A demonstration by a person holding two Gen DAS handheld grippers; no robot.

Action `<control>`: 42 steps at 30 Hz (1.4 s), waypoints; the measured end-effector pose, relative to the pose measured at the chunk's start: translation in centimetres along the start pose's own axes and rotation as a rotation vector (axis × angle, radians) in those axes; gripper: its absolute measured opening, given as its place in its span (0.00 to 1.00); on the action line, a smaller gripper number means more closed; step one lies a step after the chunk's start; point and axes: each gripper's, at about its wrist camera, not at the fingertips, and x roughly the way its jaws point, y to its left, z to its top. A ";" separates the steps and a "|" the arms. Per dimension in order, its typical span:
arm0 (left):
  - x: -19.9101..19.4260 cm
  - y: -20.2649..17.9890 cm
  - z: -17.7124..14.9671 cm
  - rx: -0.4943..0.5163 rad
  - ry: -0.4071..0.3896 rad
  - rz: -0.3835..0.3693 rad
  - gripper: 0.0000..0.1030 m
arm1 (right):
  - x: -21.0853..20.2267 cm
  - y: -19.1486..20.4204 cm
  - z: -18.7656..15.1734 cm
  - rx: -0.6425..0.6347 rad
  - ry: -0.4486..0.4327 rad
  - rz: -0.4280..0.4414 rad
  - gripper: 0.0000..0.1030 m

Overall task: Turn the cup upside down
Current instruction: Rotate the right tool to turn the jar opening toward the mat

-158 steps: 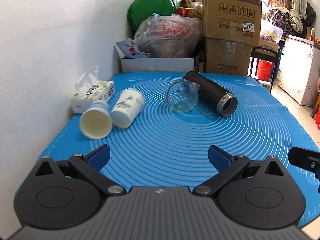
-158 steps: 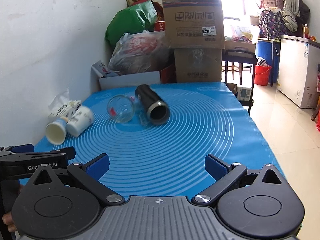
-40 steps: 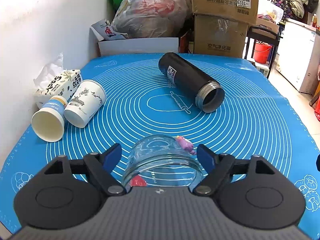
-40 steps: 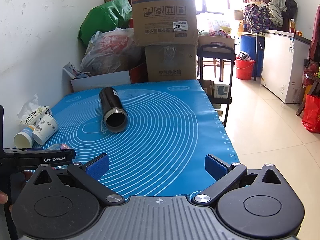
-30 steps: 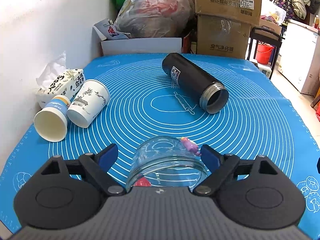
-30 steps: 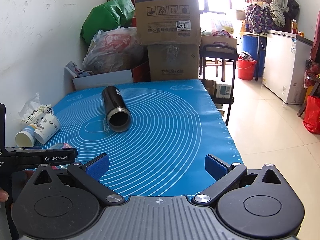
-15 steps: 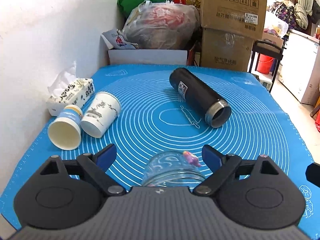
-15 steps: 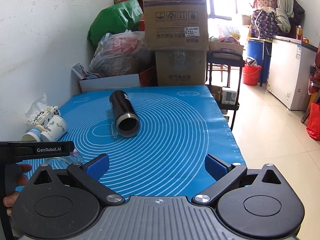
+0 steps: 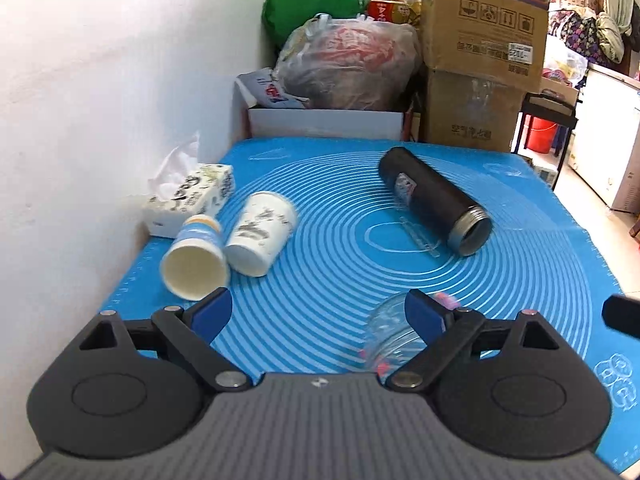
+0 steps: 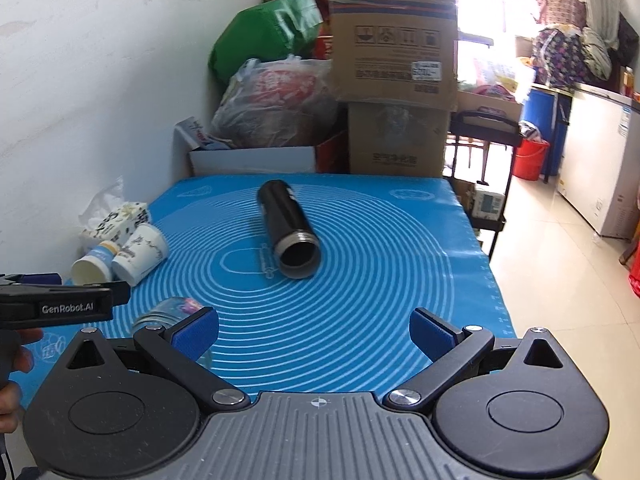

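Near the front edge of the blue silicone baking mat [image 9: 328, 280] with white concentric rings stands the clear glass cup [image 9: 390, 332], blurred and partly hidden behind the right finger of the left gripper [image 9: 318, 312]; whether it stands mouth-up or mouth-down cannot be told, though pink and red markings show on its wall. The left gripper's jaws are spread wide and hold nothing, the cup lying just beside the right blue pad rather than between the two. The right gripper [image 10: 314, 330] hovers over the front edge as well, its jaws likewise spread and empty, the glass cup [image 10: 168, 312] showing just beyond its left finger. Toward the middle of the mat a black cylindrical metal flask [image 9: 434, 206] lies on its side, its threaded open mouth turned toward the front; its inside looks dark. By the left edge two white paper cups lie on their sides touching: one with a blue and yellow band [image 9: 196, 258], mouth facing front and empty, and one with dark ink drawings [image 9: 262, 236]. Behind them, against the white wall [image 9: 100, 80], sits a patterned tissue box [image 9: 190, 200] with tissue sticking up.
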 end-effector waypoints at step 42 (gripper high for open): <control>7.1 10.0 -2.8 -0.054 0.105 0.050 0.91 | 21.2 10.1 4.6 -0.050 0.774 0.287 0.83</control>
